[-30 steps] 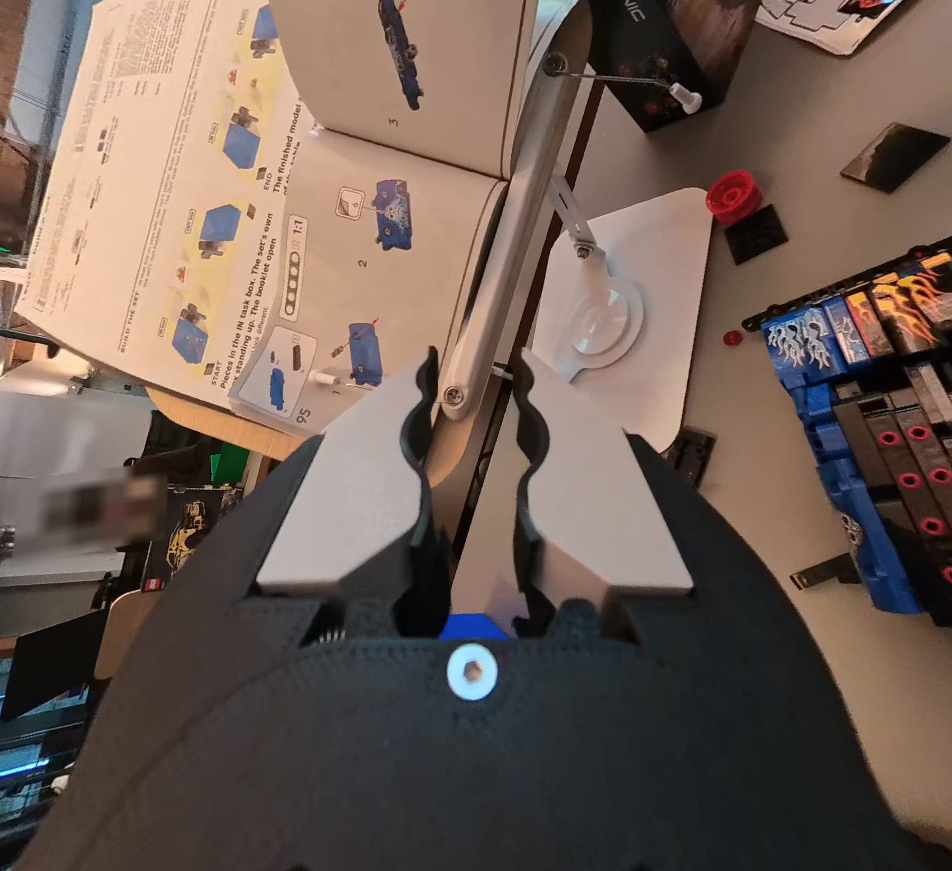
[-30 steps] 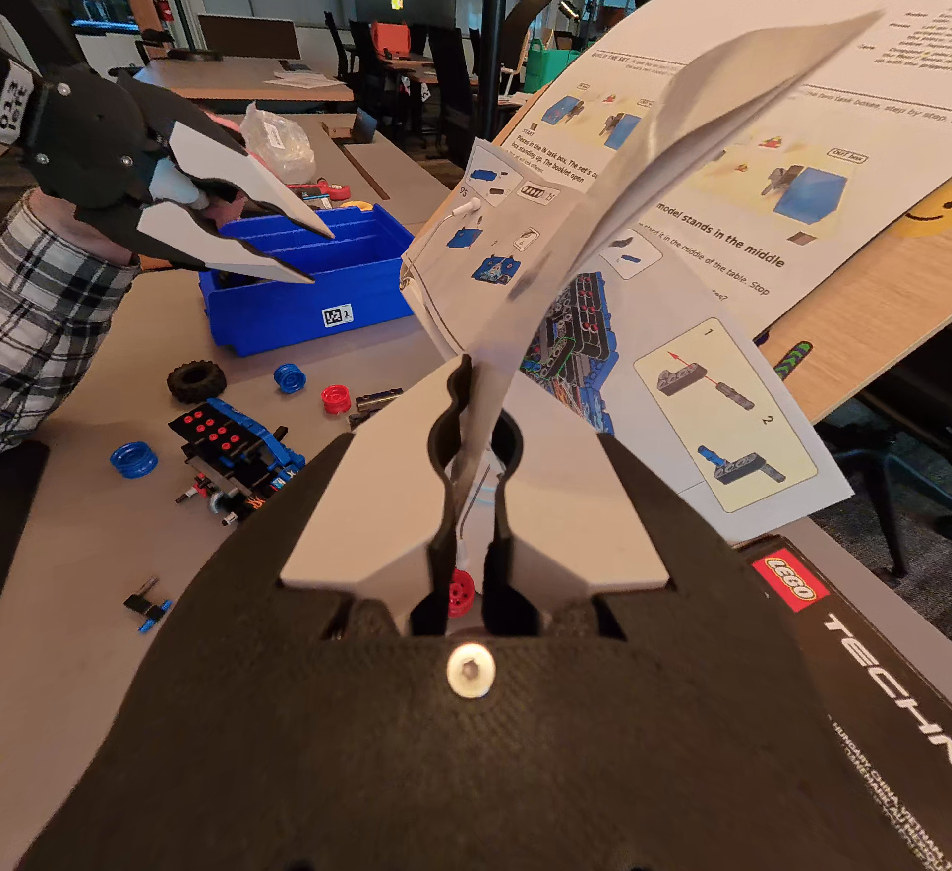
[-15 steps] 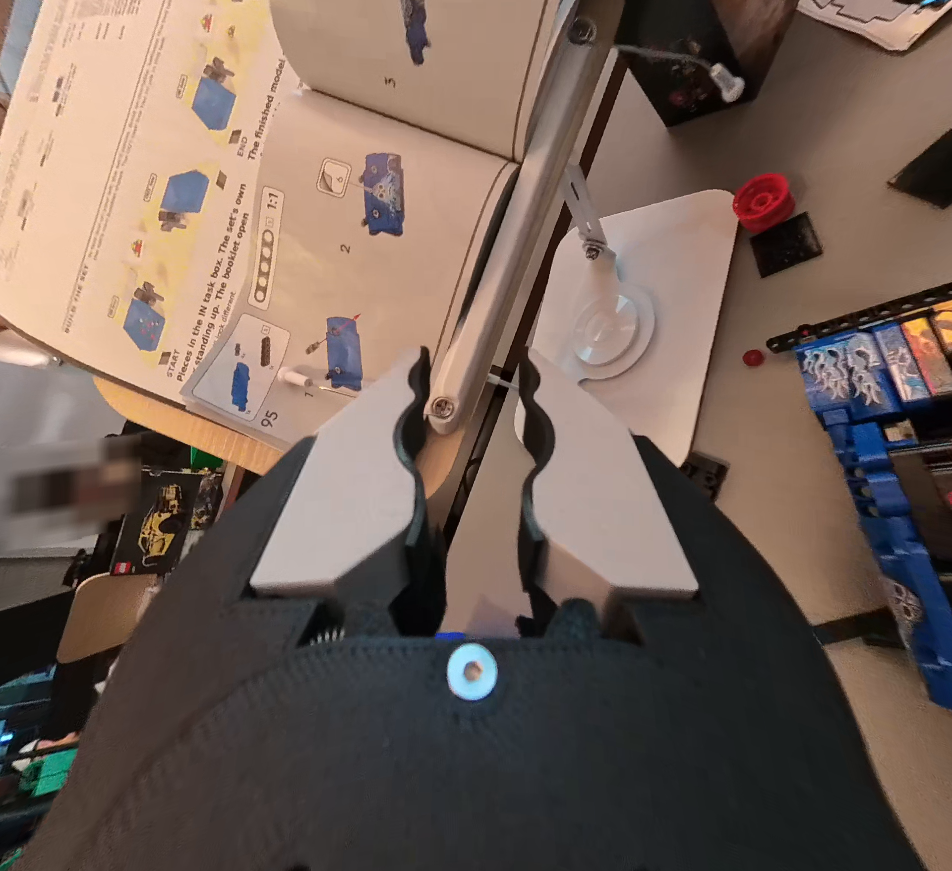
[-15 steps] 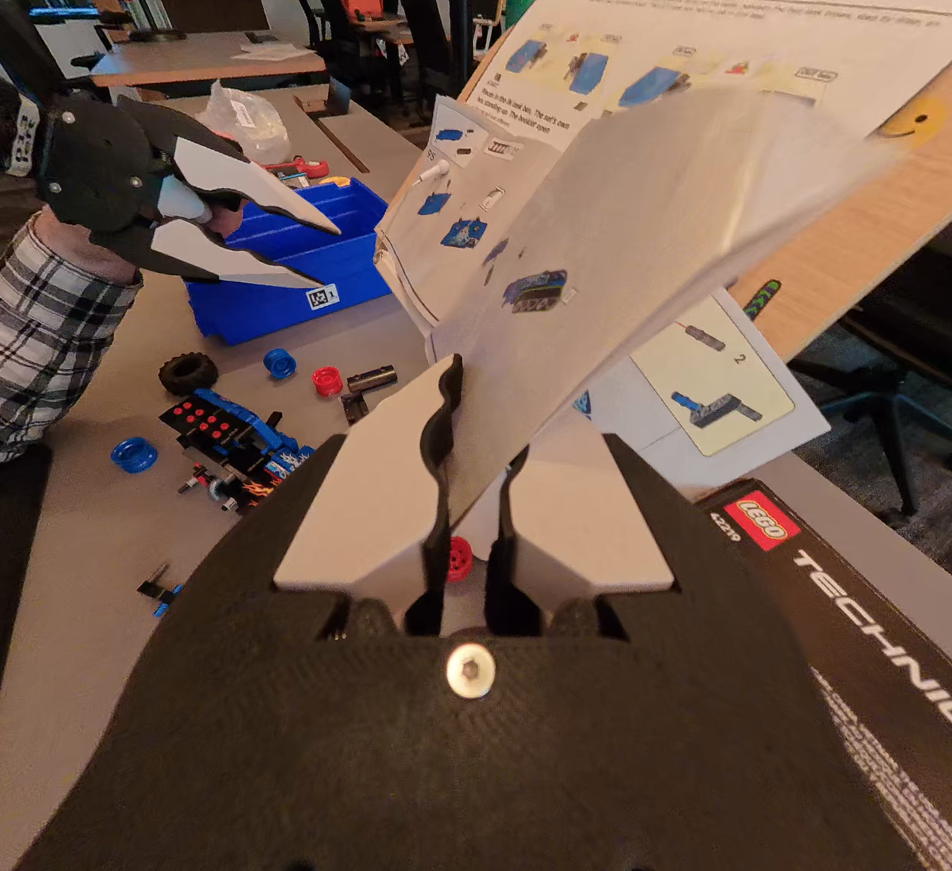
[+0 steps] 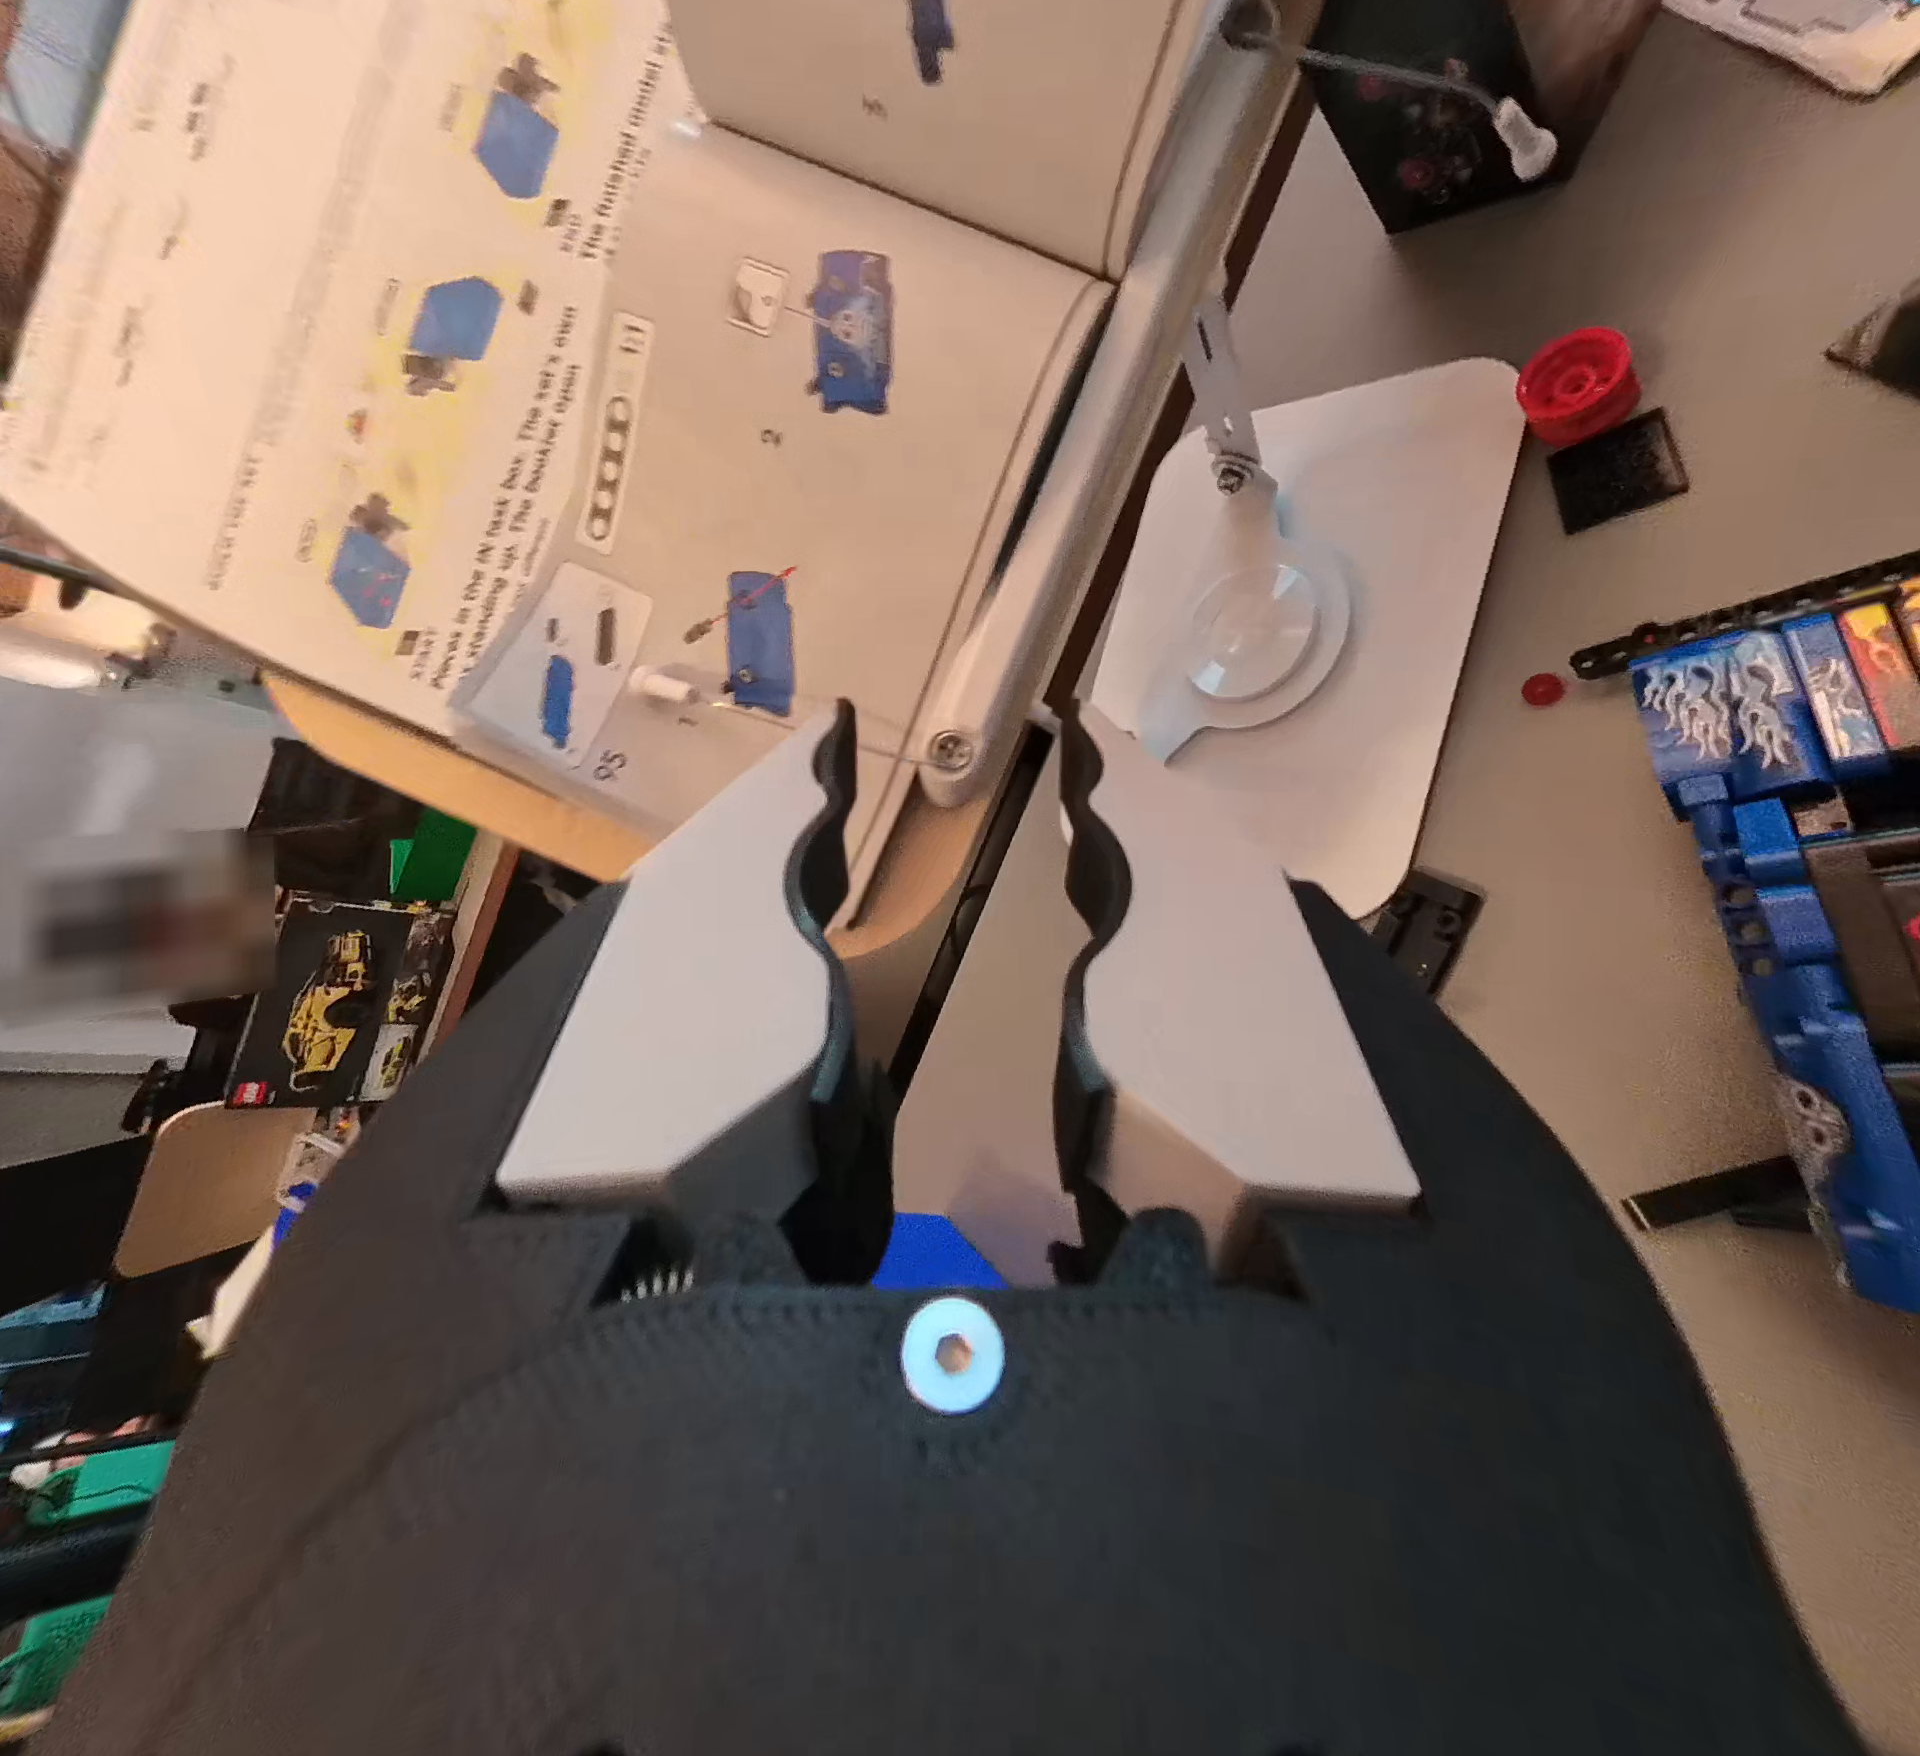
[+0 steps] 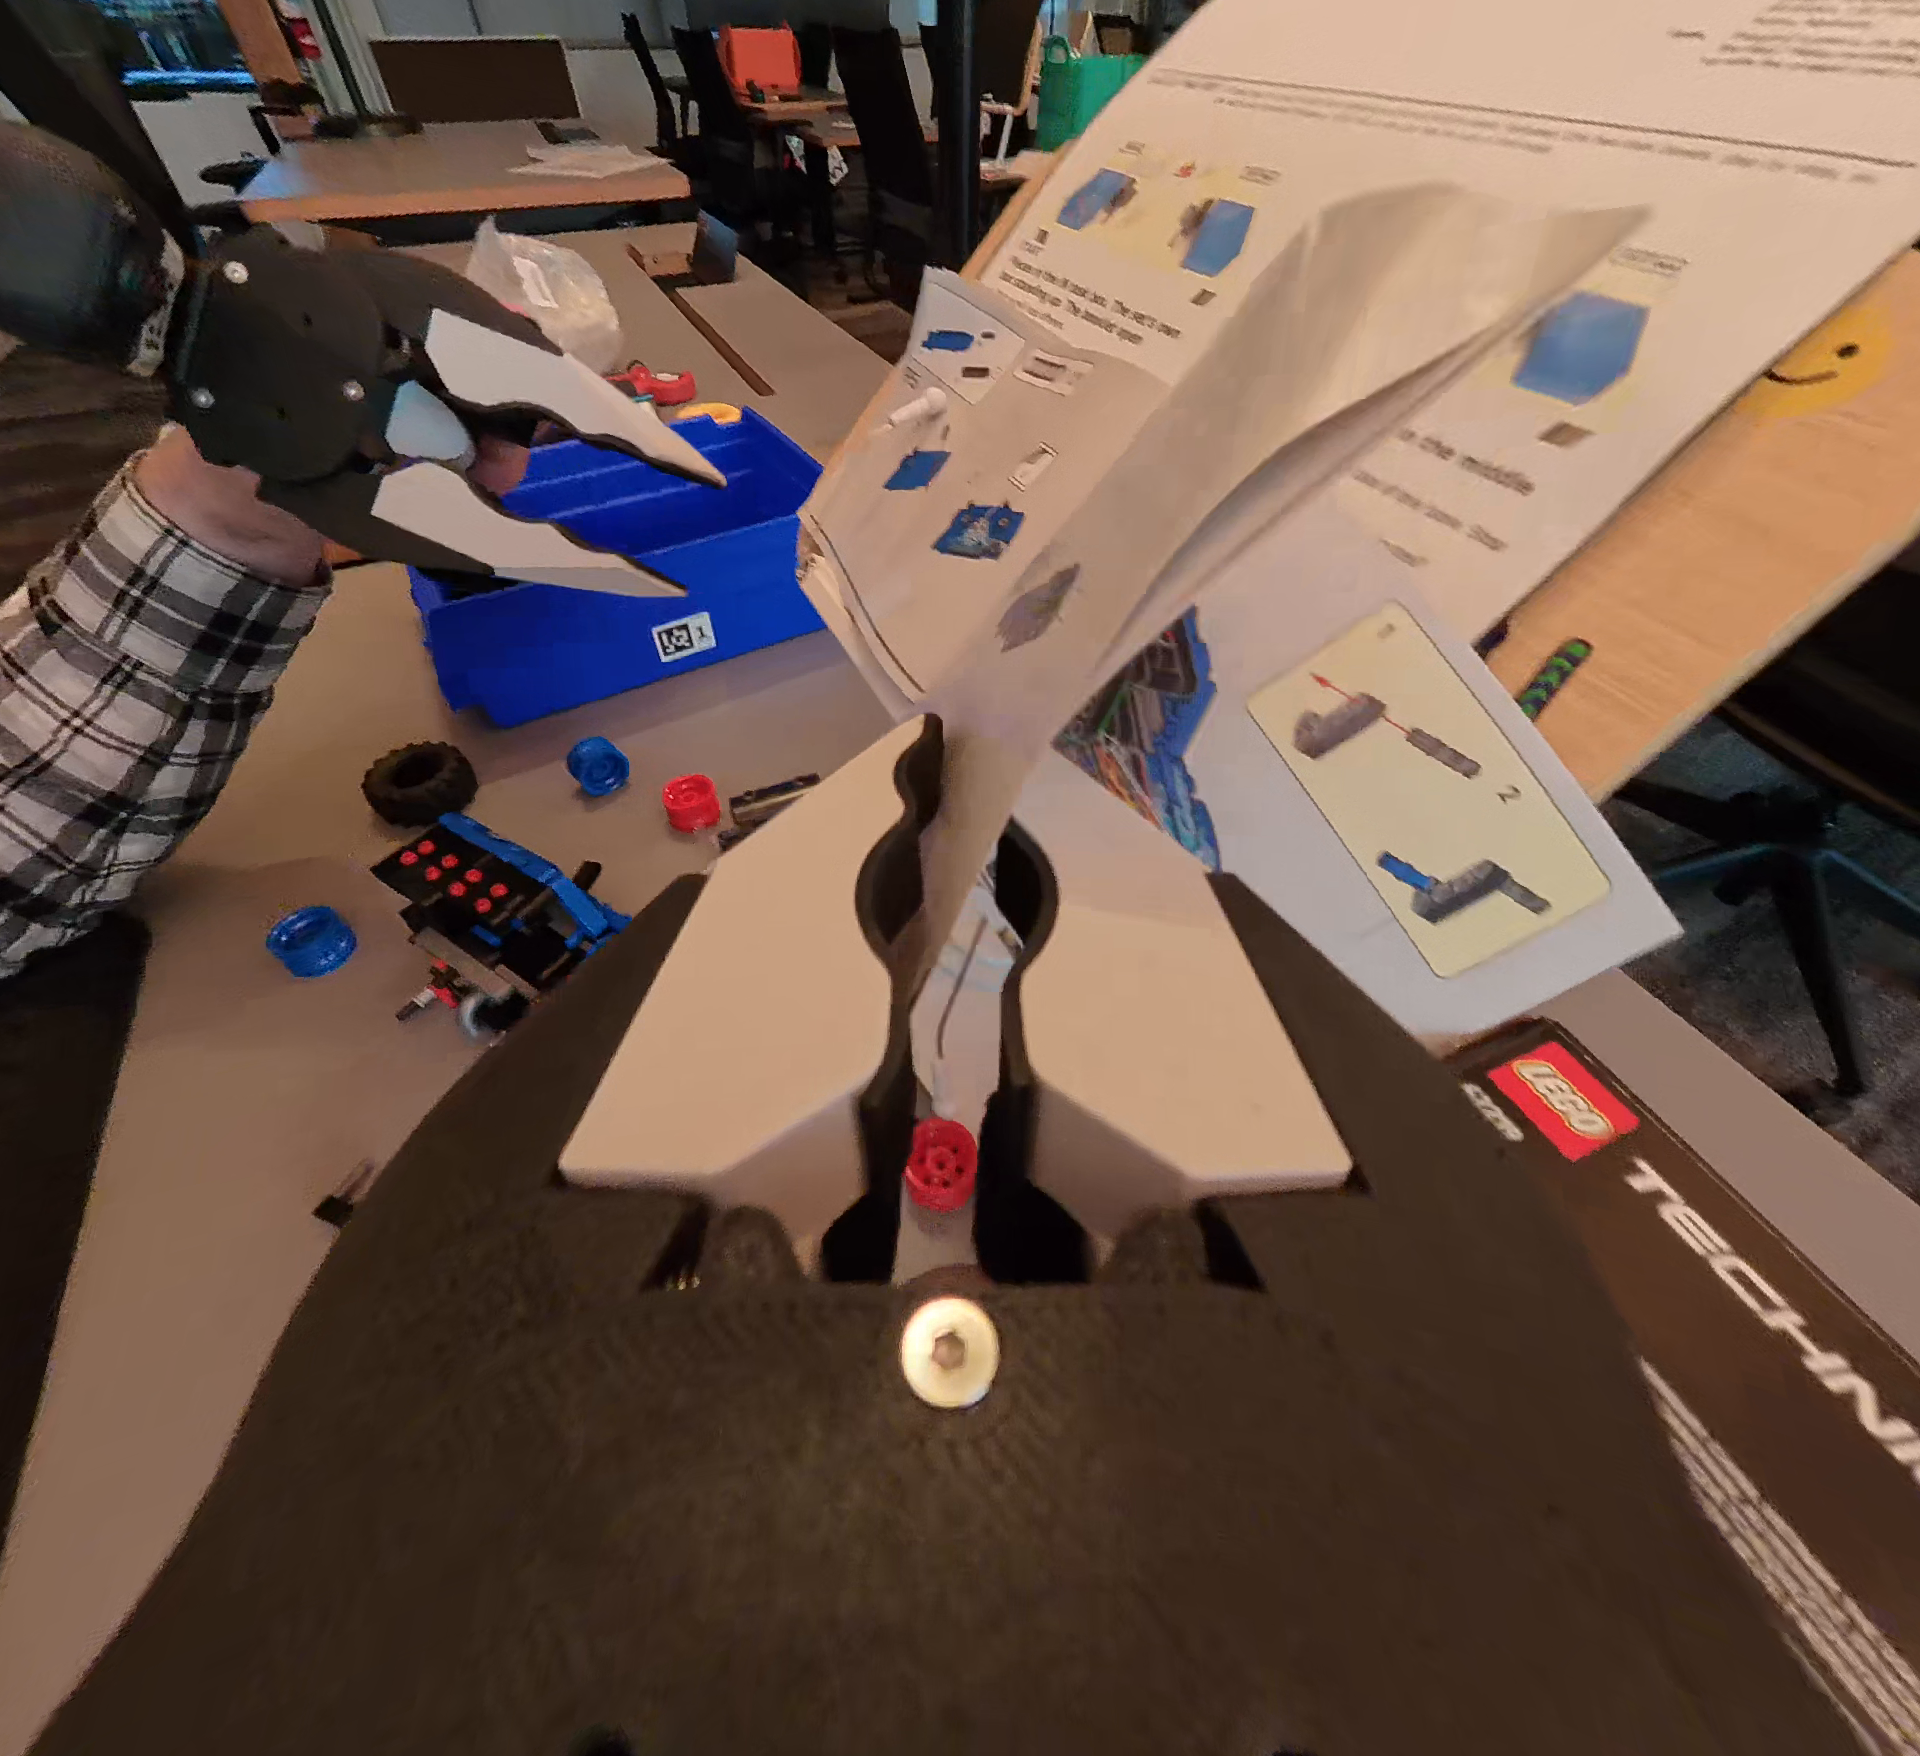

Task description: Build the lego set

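My right gripper is shut on a loose page of the instruction booklet and holds it lifted off the spread. The booklet stands open on a silver stand with a white base. My left gripper is open and empty, its fingers on either side of the stand arm's lower end; it also shows in the right wrist view, above the blue bin. The part-built blue and black model lies on the table, and it shows at the right edge of the left wrist view.
A blue bin stands behind the model. Loose parts lie around it: a black tyre, blue hubs, a red hub. Another red hub lies by the stand base. The black set box is at right. A large sheet leans behind. Some 20 cm of space lies between my two pairs of fingers.
The page in my right gripper has swung from lying broad and flat to standing more edge-on. My left gripper has shifted slightly by the stand and stays open.
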A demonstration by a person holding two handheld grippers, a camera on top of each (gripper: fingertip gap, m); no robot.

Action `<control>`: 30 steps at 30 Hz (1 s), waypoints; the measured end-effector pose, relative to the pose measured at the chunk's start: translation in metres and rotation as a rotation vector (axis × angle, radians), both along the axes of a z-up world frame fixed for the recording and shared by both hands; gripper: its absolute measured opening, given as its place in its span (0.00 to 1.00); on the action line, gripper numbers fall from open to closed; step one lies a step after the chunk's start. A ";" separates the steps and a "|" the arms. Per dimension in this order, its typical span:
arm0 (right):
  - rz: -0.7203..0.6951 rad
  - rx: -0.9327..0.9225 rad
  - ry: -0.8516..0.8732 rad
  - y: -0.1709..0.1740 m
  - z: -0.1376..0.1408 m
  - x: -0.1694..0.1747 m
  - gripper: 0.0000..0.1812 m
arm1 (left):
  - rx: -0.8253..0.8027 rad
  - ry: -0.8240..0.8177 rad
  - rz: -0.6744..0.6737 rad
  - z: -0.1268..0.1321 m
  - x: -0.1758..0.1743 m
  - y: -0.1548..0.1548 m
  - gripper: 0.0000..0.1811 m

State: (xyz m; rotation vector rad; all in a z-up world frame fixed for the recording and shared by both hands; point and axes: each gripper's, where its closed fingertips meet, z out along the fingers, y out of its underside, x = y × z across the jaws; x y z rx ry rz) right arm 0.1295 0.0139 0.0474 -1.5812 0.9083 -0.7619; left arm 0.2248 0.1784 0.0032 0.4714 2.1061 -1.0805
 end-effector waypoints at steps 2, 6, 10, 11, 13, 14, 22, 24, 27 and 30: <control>-0.018 -0.030 -0.019 0.006 0.002 0.001 0.03 | -0.031 0.014 0.007 0.009 0.001 0.007 0.21; 0.002 -0.029 -0.012 0.024 0.002 0.002 0.04 | -0.044 0.000 0.031 0.017 0.005 0.016 0.21; -0.042 -0.091 -0.041 0.031 0.006 0.008 0.04 | -0.066 0.012 0.032 0.024 0.005 0.022 0.21; -0.040 -0.095 -0.028 0.031 0.005 0.008 0.04 | -0.066 0.017 0.034 0.024 0.006 0.023 0.21; -0.055 -0.078 -0.011 0.026 0.004 0.009 0.06 | -0.070 0.015 0.045 0.026 0.010 0.027 0.21; -0.063 -0.054 -0.012 0.024 0.006 0.011 0.06 | -0.077 0.015 0.049 0.028 0.011 0.029 0.21; 0.103 -0.074 -0.042 0.129 0.011 0.059 0.25 | -0.137 0.007 0.057 0.046 0.010 0.043 0.21; 0.161 -0.163 0.073 0.160 -0.023 0.078 0.40 | -0.146 0.007 0.065 0.049 0.011 0.048 0.21; 0.269 -0.272 0.250 0.187 -0.070 0.081 0.51 | -0.160 0.002 0.071 0.054 0.013 0.054 0.21; 0.300 -0.282 0.248 0.188 -0.073 0.072 0.50 | -0.174 -0.001 0.069 0.060 0.011 0.059 0.21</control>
